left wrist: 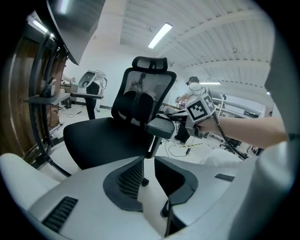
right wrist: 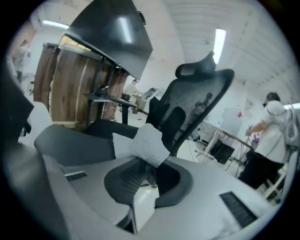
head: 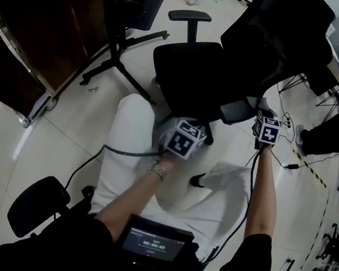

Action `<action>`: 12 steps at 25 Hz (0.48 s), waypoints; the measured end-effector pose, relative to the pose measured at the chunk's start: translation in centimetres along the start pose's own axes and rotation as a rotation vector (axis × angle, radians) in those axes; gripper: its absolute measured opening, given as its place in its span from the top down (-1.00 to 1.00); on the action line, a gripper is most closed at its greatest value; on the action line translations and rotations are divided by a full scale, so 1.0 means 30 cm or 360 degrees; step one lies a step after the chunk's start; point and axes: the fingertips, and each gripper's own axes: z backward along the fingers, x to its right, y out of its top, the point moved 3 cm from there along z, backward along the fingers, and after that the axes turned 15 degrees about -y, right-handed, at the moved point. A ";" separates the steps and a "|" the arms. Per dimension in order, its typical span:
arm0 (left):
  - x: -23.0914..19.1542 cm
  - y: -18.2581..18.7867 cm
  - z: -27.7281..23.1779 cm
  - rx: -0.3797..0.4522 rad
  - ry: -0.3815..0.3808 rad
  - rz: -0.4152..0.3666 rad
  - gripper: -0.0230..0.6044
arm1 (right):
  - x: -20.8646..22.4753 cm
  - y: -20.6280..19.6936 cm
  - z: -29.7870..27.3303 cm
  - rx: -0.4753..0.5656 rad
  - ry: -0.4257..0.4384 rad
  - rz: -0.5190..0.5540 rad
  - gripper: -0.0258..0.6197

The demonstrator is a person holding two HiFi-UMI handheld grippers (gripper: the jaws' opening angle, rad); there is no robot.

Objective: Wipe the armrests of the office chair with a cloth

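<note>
The black office chair (head: 192,73) stands ahead of me, its far armrest (head: 190,16) at the top. Its near armrest (head: 240,110) lies right beside my right gripper (head: 267,128). That right gripper (right wrist: 149,164) is shut on a white fluffy cloth (right wrist: 147,140), which sticks up from the jaws next to the grey armrest pad (right wrist: 75,143). My left gripper (head: 181,138) hovers below the seat's front edge. In the left gripper view the left gripper (left wrist: 147,171) is open with nothing between its jaws, and it faces the seat (left wrist: 103,140), the near armrest (left wrist: 161,126) and the right gripper (left wrist: 202,107).
A wooden desk panel (head: 41,30) and a black stand's legs (head: 120,64) are at the left. Another chair (head: 38,205) sits at the lower left. Cables (head: 289,159) trail over the floor at the right. A person (right wrist: 267,140) stands far right by a table.
</note>
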 end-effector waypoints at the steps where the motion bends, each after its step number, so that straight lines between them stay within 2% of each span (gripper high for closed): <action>1: -0.006 -0.002 0.001 0.0001 0.0005 0.0005 0.70 | 0.000 -0.007 0.007 -0.0020 -0.0004 -0.0054 0.81; 5: 0.000 -0.013 -0.002 0.0009 0.0001 0.0021 0.70 | -0.011 -0.055 0.073 -0.0056 -0.0104 -0.0112 0.81; 7: 0.013 -0.007 -0.009 0.0012 -0.0014 0.0020 0.70 | -0.023 -0.066 0.120 -0.0069 -0.0111 -0.0129 0.81; 12: 0.017 -0.004 0.010 0.0002 -0.0020 0.0008 0.70 | -0.165 -0.100 0.205 -0.0123 0.0042 -0.0162 0.81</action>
